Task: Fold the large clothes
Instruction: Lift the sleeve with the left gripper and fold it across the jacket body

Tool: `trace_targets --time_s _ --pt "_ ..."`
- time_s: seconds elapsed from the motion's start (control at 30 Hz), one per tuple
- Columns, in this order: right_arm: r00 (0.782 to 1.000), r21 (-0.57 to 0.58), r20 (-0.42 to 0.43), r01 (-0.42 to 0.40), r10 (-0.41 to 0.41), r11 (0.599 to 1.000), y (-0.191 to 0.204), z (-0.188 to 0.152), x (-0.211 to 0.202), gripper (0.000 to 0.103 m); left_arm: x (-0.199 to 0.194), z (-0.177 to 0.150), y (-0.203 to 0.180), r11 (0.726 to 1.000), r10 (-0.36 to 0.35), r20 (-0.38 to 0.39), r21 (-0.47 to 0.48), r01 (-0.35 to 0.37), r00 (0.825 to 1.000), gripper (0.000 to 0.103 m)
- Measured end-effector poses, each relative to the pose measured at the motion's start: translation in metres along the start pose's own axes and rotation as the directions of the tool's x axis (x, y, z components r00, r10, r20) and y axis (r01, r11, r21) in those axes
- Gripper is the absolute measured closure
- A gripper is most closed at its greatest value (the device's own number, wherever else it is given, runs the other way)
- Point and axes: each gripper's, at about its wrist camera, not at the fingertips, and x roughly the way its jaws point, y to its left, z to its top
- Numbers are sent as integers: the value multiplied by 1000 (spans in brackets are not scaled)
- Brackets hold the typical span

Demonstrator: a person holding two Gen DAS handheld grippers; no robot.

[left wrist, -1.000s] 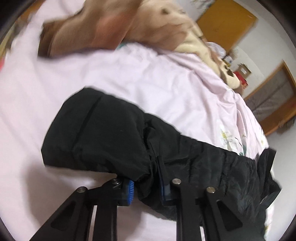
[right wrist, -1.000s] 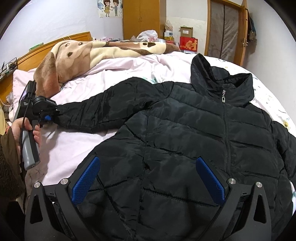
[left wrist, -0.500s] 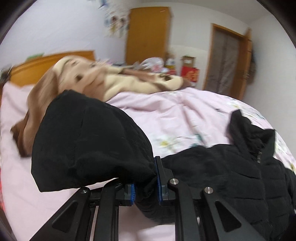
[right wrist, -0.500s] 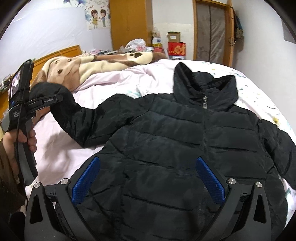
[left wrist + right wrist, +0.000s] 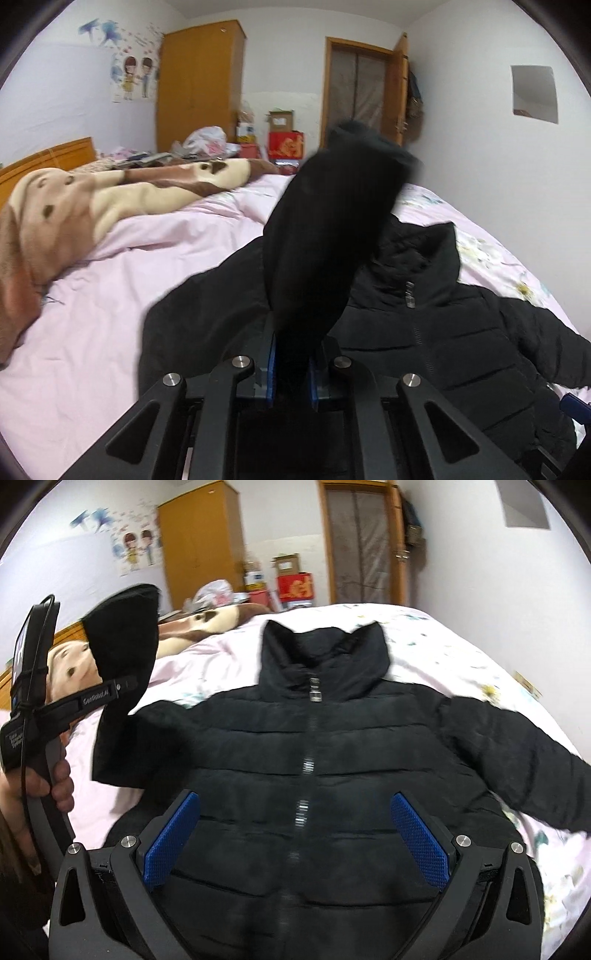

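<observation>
Sleeve (image 5: 325, 236) now lifted clear of the bed (image 5: 110, 295) and standing up in front of the left wrist lens; a second ago lay flat out to the side on the pink cover. Cuff end swung from low and sideways to high, above the jacket's shoulder. Reads as the first fold under way: sleeve being carried inward across the chest, not yet laid down.

Left hand-held gripper (image 5: 291, 369) clamped on the sleeve near the cuff, blue pads (image 5: 271, 369) pinched tight on the black fabric. Seen also from the right wrist view, held in a hand (image 5: 55, 775) at the left edge, cuff flaring above it.

Black puffer jacket (image 5: 314, 775) flat on the bed, front up, zip closed, collar toward the far wall. Other sleeve stretched out to the right, untouched.

Right hand-held gripper (image 5: 295, 834) hovering over the jacket's lower front, fingers wide apart, nothing between them, zip line running roughly midway between the blue pads (image 5: 419, 834). No contact with the fabric that can be made out.

Brown and cream blanket (image 5: 92, 199) bunched at the head of the bed, well apart from the jacket.

Likely next: lower sleeve across chest, release.
</observation>
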Motion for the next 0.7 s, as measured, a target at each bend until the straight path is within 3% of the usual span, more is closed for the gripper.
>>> trace_targets --time_s 0.37,0.7 --pt "997 96 -2 80 -80 992 -63 -8 2 0 27 -21 -111 978 -122 -58 161 130 991 92" --pt "989 147 -20 151 -150 978 -111 -18 -2 0 56 -39 -179 957 -201 -117 188 220 973 92"
